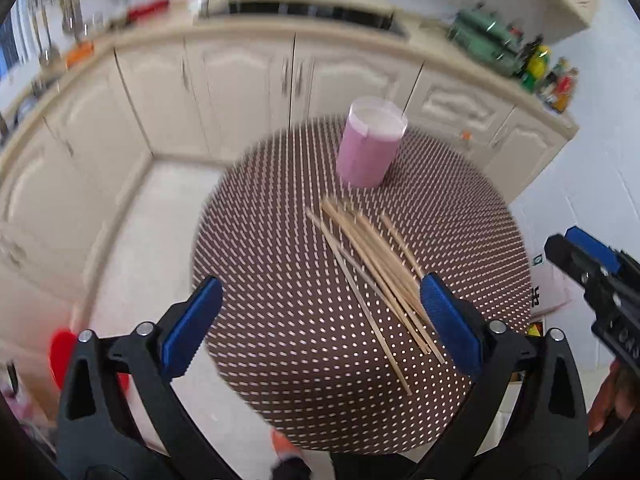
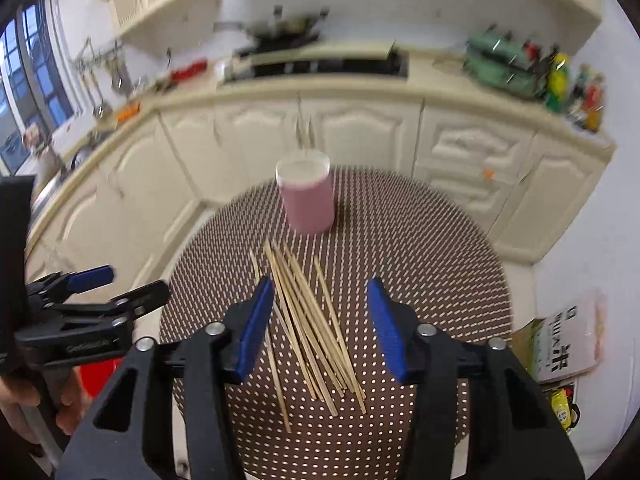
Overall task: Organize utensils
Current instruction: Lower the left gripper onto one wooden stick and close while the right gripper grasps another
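Note:
Several wooden chopsticks lie in a loose pile on a round table with a brown dotted cloth. A pink cylindrical holder stands upright behind them, toward the table's far edge. My left gripper is open and empty above the table's near side, left of the pile. My right gripper is open and empty, hovering over the near ends of the chopsticks. The holder and cloth also show in the right wrist view. Each gripper shows in the other's view, the right and the left.
Cream kitchen cabinets and a counter with a stove run behind the table. Bottles stand at the counter's right end. A box and bags sit on the floor to the right. A red object lies on the floor left.

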`<action>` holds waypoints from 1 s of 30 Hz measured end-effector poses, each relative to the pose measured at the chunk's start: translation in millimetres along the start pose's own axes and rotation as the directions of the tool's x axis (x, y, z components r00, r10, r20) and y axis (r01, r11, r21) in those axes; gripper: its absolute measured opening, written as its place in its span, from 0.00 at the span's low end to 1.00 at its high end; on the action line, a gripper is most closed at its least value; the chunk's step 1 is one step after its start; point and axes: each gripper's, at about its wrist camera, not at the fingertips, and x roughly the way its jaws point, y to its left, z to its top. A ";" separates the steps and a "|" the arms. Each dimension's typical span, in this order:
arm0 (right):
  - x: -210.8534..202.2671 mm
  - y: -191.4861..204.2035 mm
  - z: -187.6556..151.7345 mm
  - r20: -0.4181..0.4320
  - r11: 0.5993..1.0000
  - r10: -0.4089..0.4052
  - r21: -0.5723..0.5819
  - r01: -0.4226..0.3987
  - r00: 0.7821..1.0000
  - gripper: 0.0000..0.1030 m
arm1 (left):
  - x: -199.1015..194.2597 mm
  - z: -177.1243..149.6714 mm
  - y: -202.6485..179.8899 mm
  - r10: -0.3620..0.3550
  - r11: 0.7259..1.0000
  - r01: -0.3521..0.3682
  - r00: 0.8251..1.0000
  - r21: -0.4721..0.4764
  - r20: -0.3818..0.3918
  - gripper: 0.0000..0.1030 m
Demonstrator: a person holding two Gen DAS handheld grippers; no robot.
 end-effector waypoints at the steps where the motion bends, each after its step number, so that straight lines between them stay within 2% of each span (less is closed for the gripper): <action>1: 12.4 -3.8 -0.1 -0.034 1.000 0.020 -0.005 -0.020 0.999 0.39 | 10.3 -0.3 -2.3 0.002 1.000 -0.002 1.000 -0.009 -0.024 0.90; 4: 48.6 -14.9 -2.5 -0.130 0.998 0.062 -0.025 -0.066 0.990 0.37 | 57.4 -1.9 -9.5 0.031 0.998 -0.036 0.991 -0.042 -0.128 0.85; 7: 73.3 -21.4 -0.9 -0.201 0.995 0.087 -0.037 -0.096 0.976 0.36 | 102.9 -6.4 -14.3 0.074 0.995 -0.088 0.971 -0.055 -0.225 0.80; 10: 92.9 -28.5 2.5 -0.258 0.992 0.107 -0.036 -0.121 0.960 0.36 | 128.9 -11.4 -12.8 0.068 0.991 -0.100 0.952 -0.093 -0.298 0.68; 13: 106.2 -34.8 5.1 -0.298 0.988 0.133 -0.036 -0.150 0.945 0.36 | 144.6 -12.9 -17.3 0.076 0.989 -0.112 0.946 -0.097 -0.315 0.66; 16: 121.1 -36.5 7.9 -0.332 0.984 0.141 -0.053 -0.167 0.933 0.36 | 157.0 -10.0 -22.7 0.099 0.988 -0.134 0.935 -0.079 -0.342 0.60; 18: 131.2 -36.4 8.6 -0.351 0.983 0.137 -0.069 -0.172 0.926 0.35 | 160.9 -7.4 -23.5 0.086 0.988 -0.126 0.933 -0.093 -0.349 0.58; 21: 146.9 -37.1 11.0 -0.386 0.980 0.132 -0.085 -0.178 0.913 0.33 | 170.5 0.7 -25.0 0.101 0.984 -0.148 0.916 -0.095 -0.387 0.55; 25: 168.3 -37.0 15.0 -0.434 0.978 0.123 -0.101 -0.184 0.892 0.26 | 175.0 12.1 -27.0 0.102 0.985 -0.148 0.915 -0.088 -0.390 0.53; 30: 193.1 -23.8 19.8 -0.484 0.975 0.114 -0.115 -0.192 0.868 0.20 | 183.4 32.9 -7.8 0.081 0.987 -0.131 0.911 -0.097 -0.404 0.30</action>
